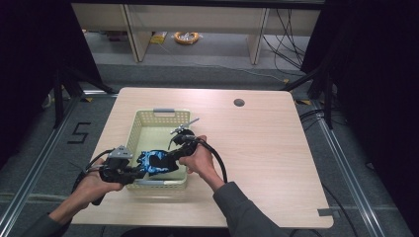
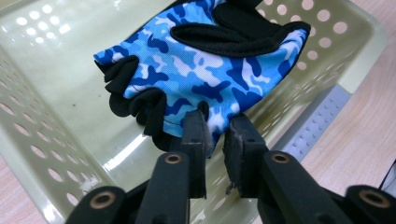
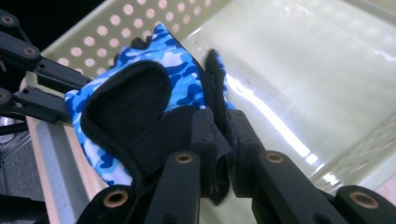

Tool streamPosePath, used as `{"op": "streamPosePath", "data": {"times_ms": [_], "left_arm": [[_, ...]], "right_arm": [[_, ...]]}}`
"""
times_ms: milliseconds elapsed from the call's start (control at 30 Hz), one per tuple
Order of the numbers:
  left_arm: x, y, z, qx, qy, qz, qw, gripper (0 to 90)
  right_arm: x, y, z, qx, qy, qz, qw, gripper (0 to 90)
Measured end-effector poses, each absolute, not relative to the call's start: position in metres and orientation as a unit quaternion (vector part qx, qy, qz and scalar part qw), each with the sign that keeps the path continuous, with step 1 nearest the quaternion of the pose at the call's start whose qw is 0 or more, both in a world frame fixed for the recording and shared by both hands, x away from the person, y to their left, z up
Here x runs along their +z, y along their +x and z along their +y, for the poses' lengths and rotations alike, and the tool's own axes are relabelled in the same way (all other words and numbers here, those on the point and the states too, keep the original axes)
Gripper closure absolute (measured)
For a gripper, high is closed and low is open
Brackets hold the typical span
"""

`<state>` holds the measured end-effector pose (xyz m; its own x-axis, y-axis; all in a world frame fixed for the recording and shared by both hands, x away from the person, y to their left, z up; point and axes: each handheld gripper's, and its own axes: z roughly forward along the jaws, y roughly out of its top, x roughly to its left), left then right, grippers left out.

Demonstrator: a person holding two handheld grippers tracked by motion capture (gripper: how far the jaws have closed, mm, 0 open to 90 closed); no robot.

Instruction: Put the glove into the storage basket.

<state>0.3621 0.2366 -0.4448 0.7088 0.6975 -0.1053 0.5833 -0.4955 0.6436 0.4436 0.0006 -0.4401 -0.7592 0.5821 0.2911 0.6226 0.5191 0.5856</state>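
1. Clearly the work in hand is getting the blue camouflage glove into the pale perforated basket, and it looks well advanced: the glove hangs within the basket's walls, at the near end, above the basket floor.

2. Left gripper: its jaws are nearly together, with the glove's lower hem between them. A narrow gap shows between the pads in the left gripper view, and the hem seems to lie against 1 pad more than the other (so I read this grip as loosening or already let go, not firm).

3. Right gripper: its jaws are closed on the black cuff edge of the glove, fabric pinched tight between the pads, with the basket floor beyond and below it.

4. Done, judging by how things lie: the glove is off the table and inside the basket's outline, held between 2 grippers that meet over the basket's near rim.

5. Left to do, as I judge it: the glove is not yet resting on the basket floor (the shiny floor shows bare beneath it in both gripper views). It needs lowering, the right gripper must let go, and both grippers must come clear of the basket walls.
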Motion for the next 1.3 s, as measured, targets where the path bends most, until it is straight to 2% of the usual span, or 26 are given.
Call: {"op": "streamPosePath", "data": {"times_ms": [167,400,733,967,1300], "left_arm": [[-0.443,0.363,0.236,0.079,0.861,0.368,0.342,64.6],[-0.439,0.365,0.239,0.082,0.852,0.375,0.357,53.6],[-0.433,0.363,0.240,0.090,0.844,0.378,0.369,52.8],[-0.433,0.360,0.235,0.093,0.844,0.377,0.370,49.0],[-0.430,0.353,0.225,0.120,0.833,0.379,0.386,47.6]], "right_arm": [[-0.446,0.444,0.003,-0.333,-0.347,-0.877,0.020,83.3],[-0.449,0.447,0.004,-0.325,-0.354,-0.877,0.018,83.2],[-0.451,0.448,0.005,-0.315,-0.360,-0.878,0.022,83.1],[-0.451,0.448,0.007,-0.305,-0.361,-0.881,0.016,81.5],[-0.447,0.448,0.011,-0.287,-0.339,-0.895,-0.035,71.8]]}}
